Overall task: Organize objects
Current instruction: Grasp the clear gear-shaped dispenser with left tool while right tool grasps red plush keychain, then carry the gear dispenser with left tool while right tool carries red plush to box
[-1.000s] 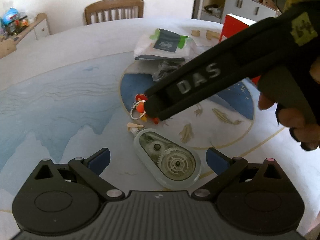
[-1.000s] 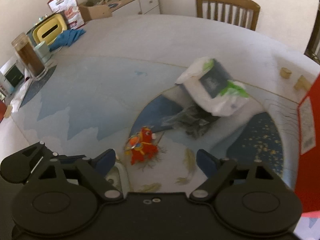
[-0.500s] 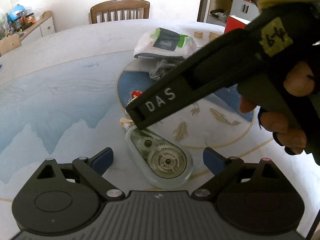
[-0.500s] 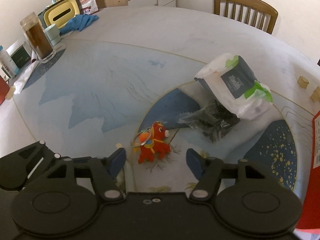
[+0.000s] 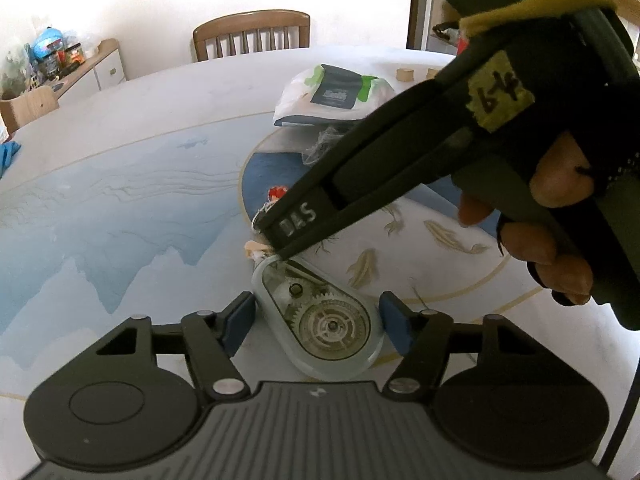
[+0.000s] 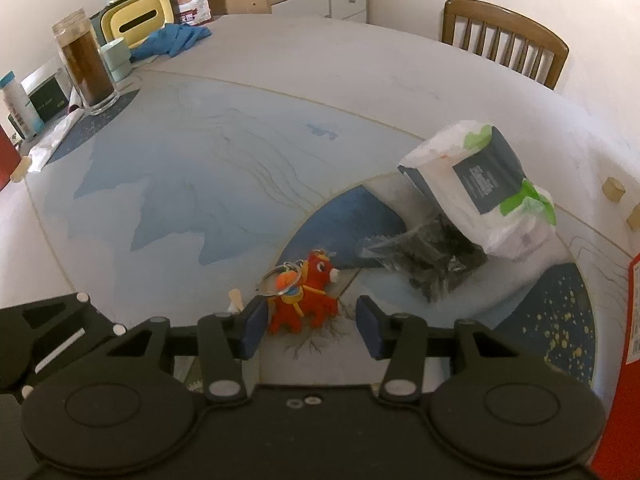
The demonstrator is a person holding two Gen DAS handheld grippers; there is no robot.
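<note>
Your tape dispenser [image 5: 320, 320] lies on the tabletop [image 6: 240, 120] nearest you; the toy horse [image 6: 308, 296] behind it, the tissue pack [image 6: 480, 188] beyond.

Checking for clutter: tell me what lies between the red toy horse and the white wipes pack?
In the right wrist view, a clear bag of dark bits lies between the horse and the pack.

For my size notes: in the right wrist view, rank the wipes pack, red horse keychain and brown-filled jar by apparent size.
1. wipes pack
2. brown-filled jar and red horse keychain: they look alike in size; the keychain is nearer the camera, so unranked.
</note>
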